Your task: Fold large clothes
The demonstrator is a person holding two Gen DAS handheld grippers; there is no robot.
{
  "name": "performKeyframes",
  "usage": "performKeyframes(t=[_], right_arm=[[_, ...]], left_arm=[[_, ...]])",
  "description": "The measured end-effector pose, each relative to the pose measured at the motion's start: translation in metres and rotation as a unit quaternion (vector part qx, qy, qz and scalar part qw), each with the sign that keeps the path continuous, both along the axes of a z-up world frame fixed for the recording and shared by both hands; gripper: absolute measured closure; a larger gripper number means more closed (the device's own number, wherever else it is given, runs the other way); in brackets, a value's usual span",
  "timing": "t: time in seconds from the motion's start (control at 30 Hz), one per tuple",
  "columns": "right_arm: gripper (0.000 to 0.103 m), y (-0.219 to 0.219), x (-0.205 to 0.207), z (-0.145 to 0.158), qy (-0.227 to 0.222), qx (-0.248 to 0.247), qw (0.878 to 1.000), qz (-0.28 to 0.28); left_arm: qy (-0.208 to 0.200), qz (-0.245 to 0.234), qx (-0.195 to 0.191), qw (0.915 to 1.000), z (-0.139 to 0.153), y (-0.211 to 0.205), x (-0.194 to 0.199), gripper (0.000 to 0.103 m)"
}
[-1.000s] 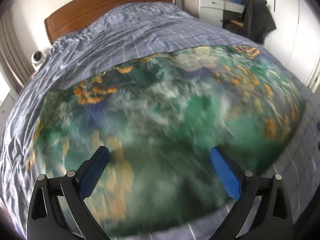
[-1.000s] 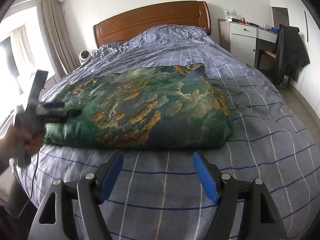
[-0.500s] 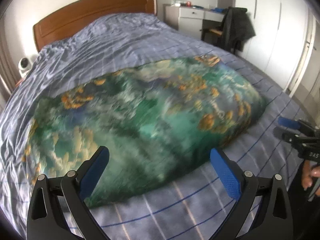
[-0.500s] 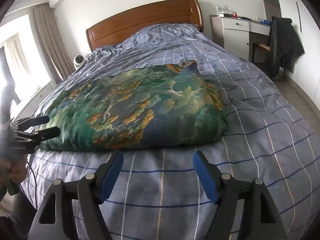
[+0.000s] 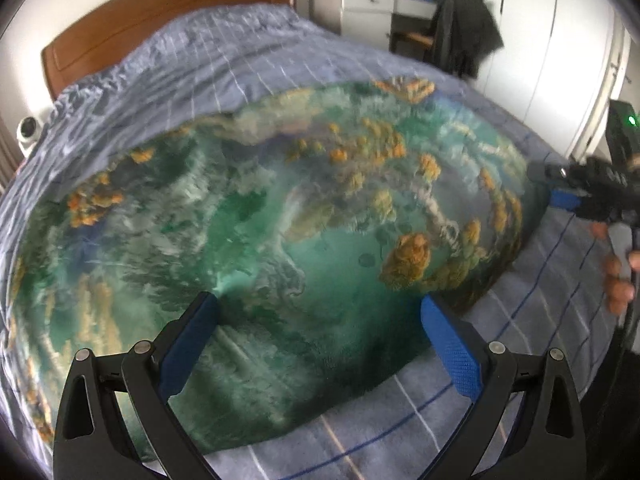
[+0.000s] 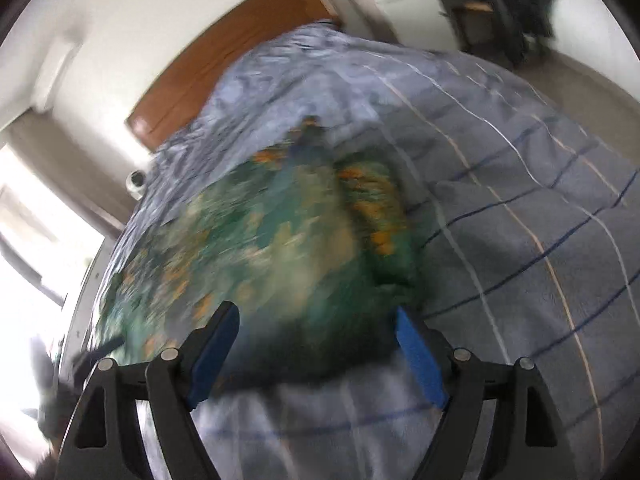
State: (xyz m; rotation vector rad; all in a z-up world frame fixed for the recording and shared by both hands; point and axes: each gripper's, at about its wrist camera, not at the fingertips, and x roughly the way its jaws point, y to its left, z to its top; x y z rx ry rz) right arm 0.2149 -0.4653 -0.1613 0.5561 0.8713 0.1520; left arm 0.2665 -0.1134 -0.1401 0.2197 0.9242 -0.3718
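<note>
Folded green fleece blanket [image 5: 280, 240], printed with orange and pale patches, is laid across the near half of the bed [image 5: 224, 64]. It is seen as a thick, rounded bundle resting on a blue-grey checked duvet [image 6: 520, 208]. A strip of bare duvet is shown between the bundle and the foot edge of the bed.

Left tongs [image 5: 320, 312] are held over the near part of the blanket, tilted downward. Their blue pads [image 5: 452, 352] are spread wide; nothing is caught between them, and no contact with the fleece can be made out.

Right tongs [image 6: 316, 324] are pointed at the right-hand end of the bundle, with the view rolled and heavily blurred. Their jaws have just been opening and are stood wide apart; only blanket and duvet are seen beyond the gap, nothing gripped. In the left wrist view the same tongs are seen at the right edge, just beside the blanket's end, carried by a hand [image 5: 618, 276]. Whether the tips touch the fabric cannot be told.

A wooden headboard [image 5: 160, 12] is noted behind the bed. A white cabinet [image 5: 368, 4] and a dark garment [image 5: 468, 32] hung over a chair are noted at the far right. A small white round device [image 5: 28, 132] is noted left of the bed.
</note>
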Motion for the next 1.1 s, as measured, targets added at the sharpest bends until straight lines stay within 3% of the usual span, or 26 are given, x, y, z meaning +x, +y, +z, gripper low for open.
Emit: performKeyframes(t=[0.13,0.3,0.33,0.37,0.47,0.53,0.63,0.73,0.8,0.93,1.0,1.03,1.07,1.1], right_arm=[[0.016,-0.015,0.011,-0.021,0.045,0.030,0.997,-0.058],[0.015,-0.013,0.021,-0.037,0.026,0.107,0.993,-0.035],[0.026,-0.013,0.025,-0.040,0.029,0.109,0.993,-0.034],[0.047,-0.015,0.026,-0.040,0.035,0.105,0.993,-0.040],[0.069,-0.010,0.013,-0.012,-0.006,0.092,0.995,-0.043],[0.071,0.011,0.001,0.025,-0.058,0.033,0.998,-0.017],[0.071,0.051,-0.021,0.079,-0.139,-0.035,0.989,0.037],[0.071,0.110,-0.041,0.123,-0.207,-0.112,0.966,0.109],[0.071,0.147,-0.051,0.138,-0.239,-0.162,0.945,0.151],[0.071,0.220,-0.077,0.147,-0.291,-0.250,0.894,0.233],[0.071,0.243,-0.089,0.143,-0.305,-0.275,0.875,0.256],[0.071,0.253,-0.092,0.142,-0.310,-0.281,0.868,0.268],[0.071,0.261,-0.095,0.142,-0.315,-0.284,0.862,0.278],[0.071,0.267,-0.098,0.141,-0.318,-0.287,0.858,0.285]], left_arm=[[-0.001,-0.004,0.002,1.0000,-0.001,-0.001,-0.002,0.001],[0.000,-0.003,0.004,1.0000,0.008,0.002,-0.004,0.002],[-0.002,0.001,0.003,1.0000,0.013,0.003,-0.004,0.002],[-0.004,0.004,0.000,1.0000,0.019,0.005,-0.005,0.002],[-0.009,-0.007,-0.039,0.9992,0.058,0.008,-0.004,0.002],[-0.010,-0.042,-0.081,0.9958,0.094,0.004,-0.003,0.002],[0.000,-0.118,-0.136,0.9836,0.144,-0.011,-0.001,0.002],[0.029,-0.163,-0.156,0.9737,0.168,-0.023,0.006,0.002],[0.045,-0.167,-0.149,0.9736,0.172,-0.026,0.013,0.002],[0.047,-0.113,-0.086,0.9888,0.172,-0.013,0.023,0.002],[0.051,-0.075,-0.064,0.9938,0.167,-0.003,0.026,0.005],[0.055,-0.055,-0.056,0.9954,0.162,0.005,0.027,0.013],[0.060,-0.036,-0.050,0.9963,0.157,0.012,0.028,0.047],[0.069,-0.019,-0.056,0.9959,0.152,0.023,0.029,0.065]])
